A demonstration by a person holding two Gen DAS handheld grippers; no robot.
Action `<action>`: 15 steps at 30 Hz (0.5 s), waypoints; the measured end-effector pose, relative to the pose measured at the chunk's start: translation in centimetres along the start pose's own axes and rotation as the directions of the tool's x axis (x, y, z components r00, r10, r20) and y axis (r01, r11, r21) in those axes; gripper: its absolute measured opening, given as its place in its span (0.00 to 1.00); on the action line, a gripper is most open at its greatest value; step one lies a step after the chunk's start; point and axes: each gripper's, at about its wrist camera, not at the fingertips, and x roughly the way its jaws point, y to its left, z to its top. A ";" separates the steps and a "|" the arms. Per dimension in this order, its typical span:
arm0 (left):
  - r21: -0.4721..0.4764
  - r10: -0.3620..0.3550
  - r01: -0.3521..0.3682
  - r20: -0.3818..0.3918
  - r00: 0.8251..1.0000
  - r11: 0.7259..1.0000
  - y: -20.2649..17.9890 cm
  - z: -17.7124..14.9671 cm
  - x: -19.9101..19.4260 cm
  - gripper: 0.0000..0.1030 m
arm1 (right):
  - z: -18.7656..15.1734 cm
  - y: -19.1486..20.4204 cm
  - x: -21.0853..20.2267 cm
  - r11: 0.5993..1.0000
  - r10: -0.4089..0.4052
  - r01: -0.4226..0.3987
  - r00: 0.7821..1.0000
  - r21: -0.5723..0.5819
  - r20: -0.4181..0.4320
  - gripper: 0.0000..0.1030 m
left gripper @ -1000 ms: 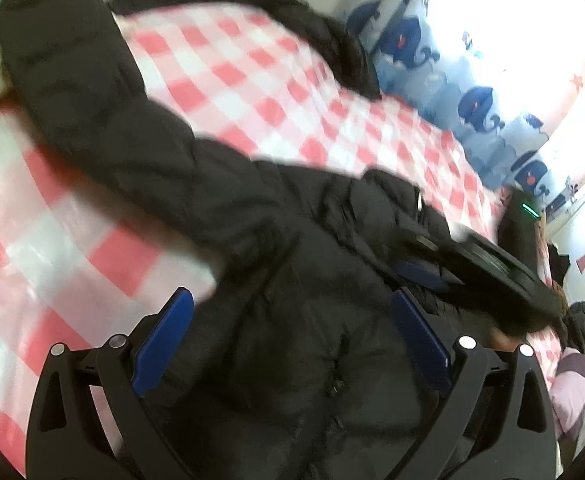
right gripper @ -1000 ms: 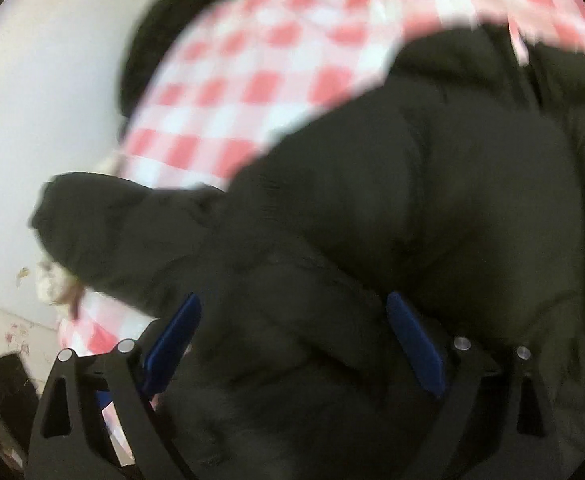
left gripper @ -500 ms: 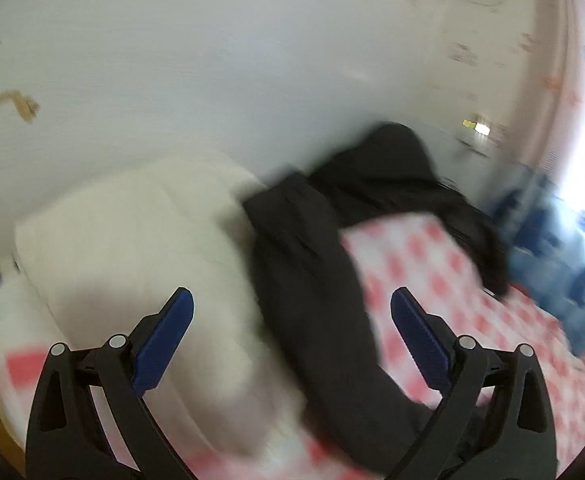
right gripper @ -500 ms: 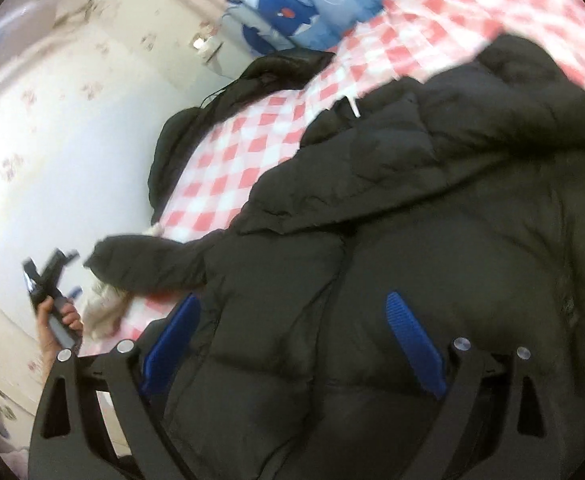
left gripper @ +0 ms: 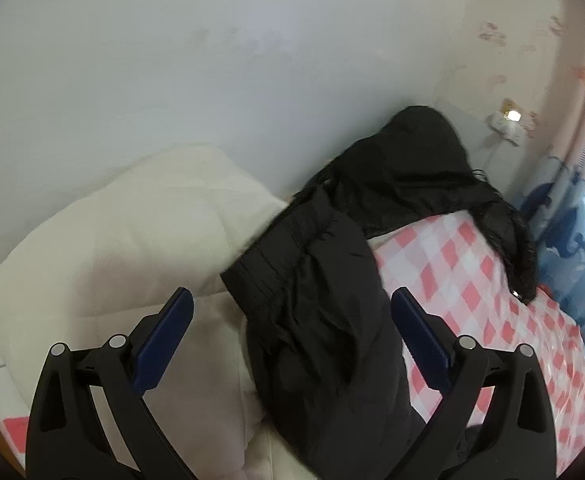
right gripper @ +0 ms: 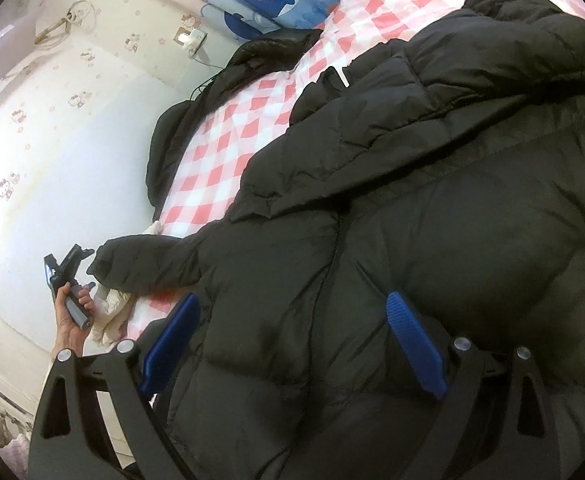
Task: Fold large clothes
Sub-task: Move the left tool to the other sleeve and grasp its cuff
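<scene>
Folding barely started: black puffer coat (right gripper: 432,208) spread unfolded on checked bed (right gripper: 228,152), sleeve (left gripper: 316,320) far left, left gripper (left gripper: 292,344) and right gripper (right gripper: 292,344) wide open, empty.

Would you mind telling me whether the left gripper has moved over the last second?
Yes. The left gripper swung up off the jacket body toward the wall; it now faces the sleeve and white quilt.
</scene>
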 end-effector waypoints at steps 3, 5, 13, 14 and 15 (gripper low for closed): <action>-0.029 0.015 -0.017 -0.052 0.999 0.999 0.3 0.2 1.4 0.92 | 0.0 -0.3 -0.1 1.000 0.005 -0.004 1.000 0.008 -0.002 0.88; -0.022 0.030 -0.032 -0.066 0.997 0.999 0.4 0.1 2.0 0.79 | -0.1 -0.4 -0.1 1.000 0.010 -0.010 1.000 0.016 -0.002 0.89; -0.021 -0.100 0.099 -0.090 0.991 0.995 0.2 0.5 1.9 0.04 | 0.1 -0.7 -0.1 0.999 0.030 -0.030 1.000 0.038 0.001 0.89; -0.024 -0.125 0.123 -0.083 0.989 0.992 0.0 0.5 1.4 0.04 | 0.1 -0.7 -0.1 0.999 0.032 -0.032 1.000 0.040 0.001 0.89; -0.032 -0.156 0.153 -0.076 0.985 0.988 -0.2 0.5 0.8 0.04 | 0.2 -0.7 -0.1 0.999 0.033 -0.033 0.999 0.041 0.001 0.89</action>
